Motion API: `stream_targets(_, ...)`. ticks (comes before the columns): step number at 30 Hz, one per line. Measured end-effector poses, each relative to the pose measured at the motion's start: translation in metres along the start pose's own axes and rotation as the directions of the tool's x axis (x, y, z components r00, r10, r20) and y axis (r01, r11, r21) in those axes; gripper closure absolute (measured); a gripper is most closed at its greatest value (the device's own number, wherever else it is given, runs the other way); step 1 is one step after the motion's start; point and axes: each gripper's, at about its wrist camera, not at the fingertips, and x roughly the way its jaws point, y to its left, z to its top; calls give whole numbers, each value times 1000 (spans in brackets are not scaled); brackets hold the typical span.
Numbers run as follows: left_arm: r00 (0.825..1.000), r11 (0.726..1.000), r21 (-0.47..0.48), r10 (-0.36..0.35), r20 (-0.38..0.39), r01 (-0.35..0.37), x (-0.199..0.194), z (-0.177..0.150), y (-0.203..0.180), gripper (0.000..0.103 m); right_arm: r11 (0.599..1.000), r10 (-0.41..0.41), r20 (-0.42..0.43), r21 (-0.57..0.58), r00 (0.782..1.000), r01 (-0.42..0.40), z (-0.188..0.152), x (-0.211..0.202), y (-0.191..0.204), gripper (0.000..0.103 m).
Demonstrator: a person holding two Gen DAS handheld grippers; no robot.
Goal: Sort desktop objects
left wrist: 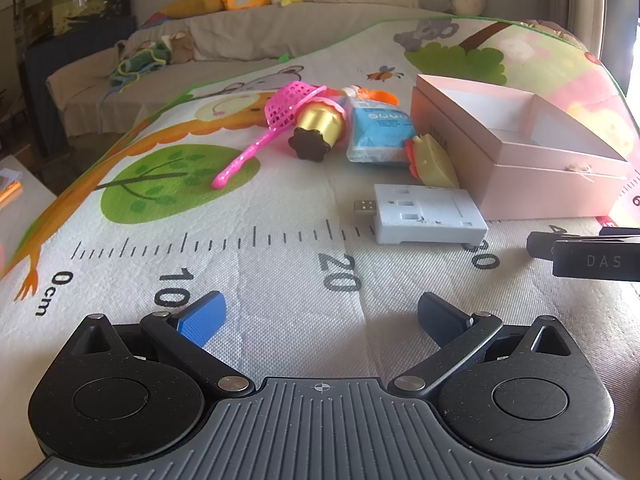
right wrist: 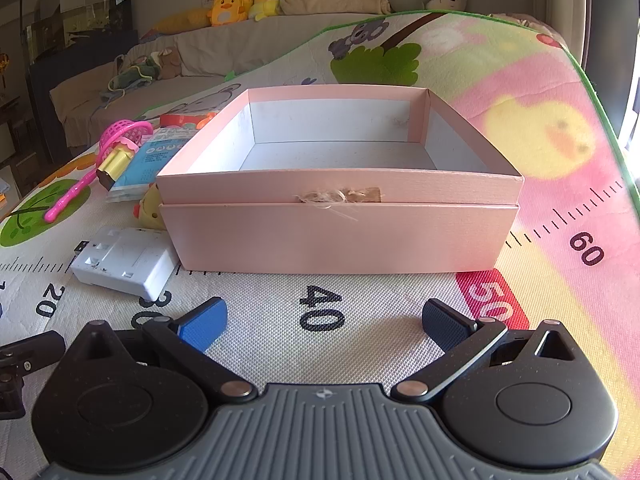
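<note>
both grippers, left gripper [left wrist: 320, 316] and right gripper [right wrist: 324, 320], are being held wide open and empty; sorting is being started, the white adapter [left wrist: 428, 214] is judged next for the pink box [right wrist: 340, 236].

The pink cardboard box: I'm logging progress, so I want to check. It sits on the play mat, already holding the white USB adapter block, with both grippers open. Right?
Not quite. The right wrist view shows the pink cardboard box empty; the white USB adapter block lies on the play mat beside its left corner. The left gripper and right gripper are open.
</note>
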Motion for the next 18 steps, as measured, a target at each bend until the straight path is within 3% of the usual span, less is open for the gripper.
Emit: stream_targets(18,1000,1000,0,-1,-18,1,1,4,1,0,1000,1,-1,1,1000,-1,0,0,0,0)
